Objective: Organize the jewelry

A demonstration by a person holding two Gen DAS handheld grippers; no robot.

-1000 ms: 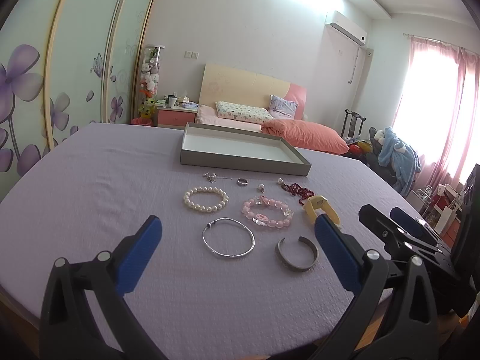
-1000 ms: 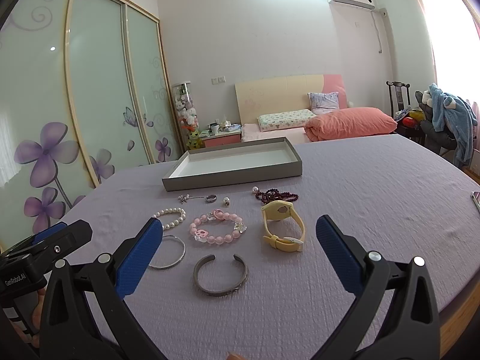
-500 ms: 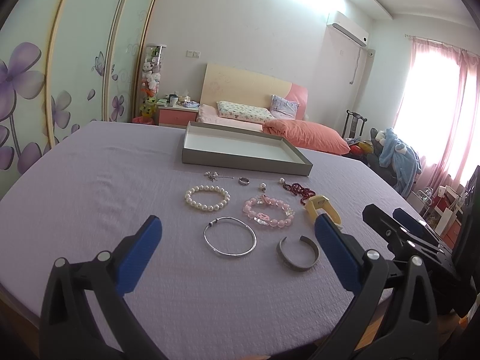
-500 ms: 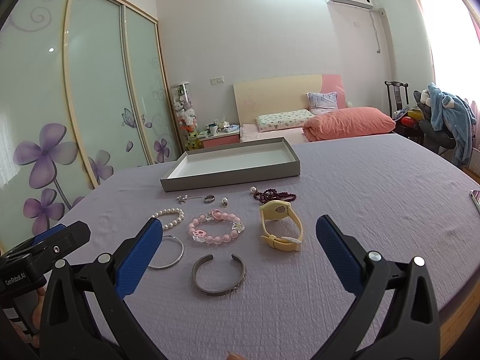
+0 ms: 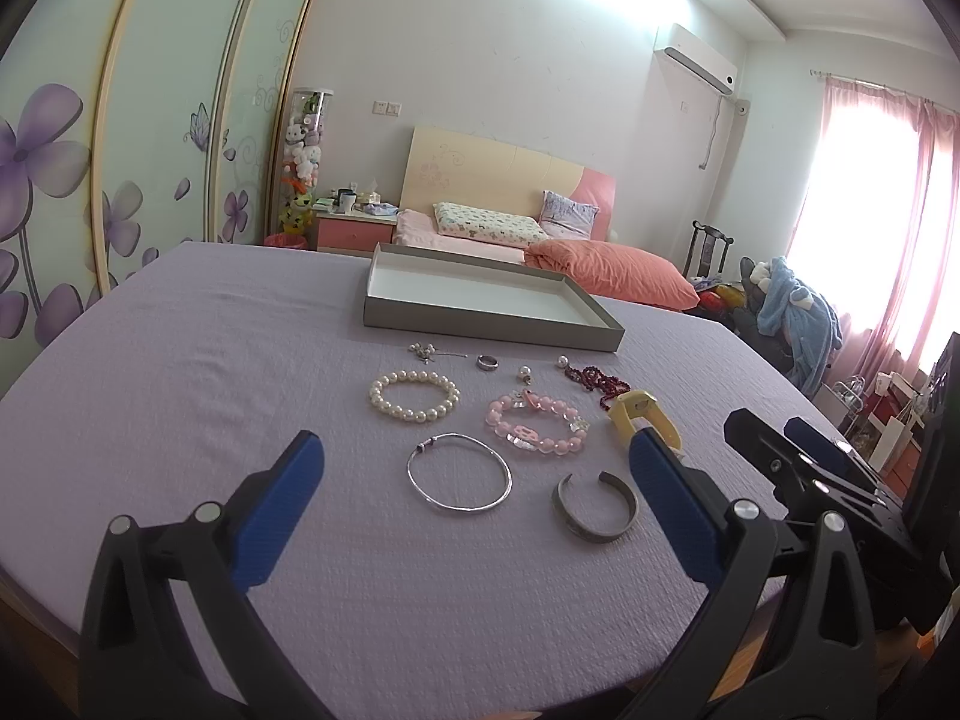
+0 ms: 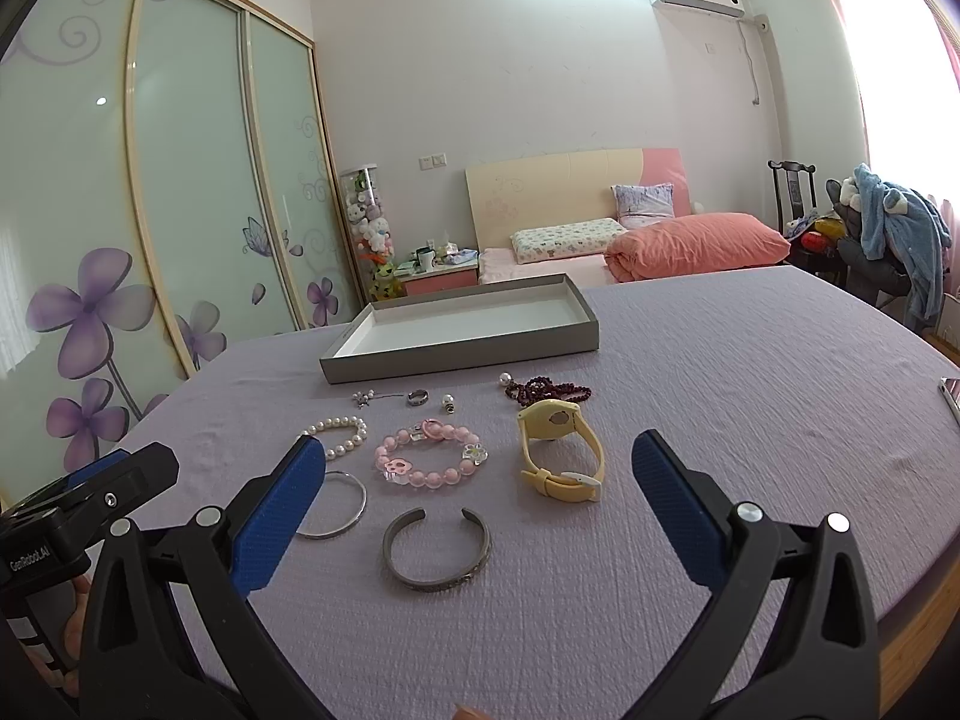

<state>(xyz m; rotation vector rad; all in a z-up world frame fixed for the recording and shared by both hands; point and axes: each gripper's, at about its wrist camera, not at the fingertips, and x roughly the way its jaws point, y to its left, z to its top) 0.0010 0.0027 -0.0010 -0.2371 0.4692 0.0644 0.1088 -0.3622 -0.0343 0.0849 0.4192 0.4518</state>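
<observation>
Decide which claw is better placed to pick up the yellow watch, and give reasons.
Right. Its open claw has the watch nearly centred ahead; for the left claw the watch sits off to the right, partly behind a finger.

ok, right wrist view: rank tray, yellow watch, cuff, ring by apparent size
1. tray, largest though farthest back
2. cuff and yellow watch: look alike, and the cuff lies nearer the camera, so unranked
3. ring, smallest
</observation>
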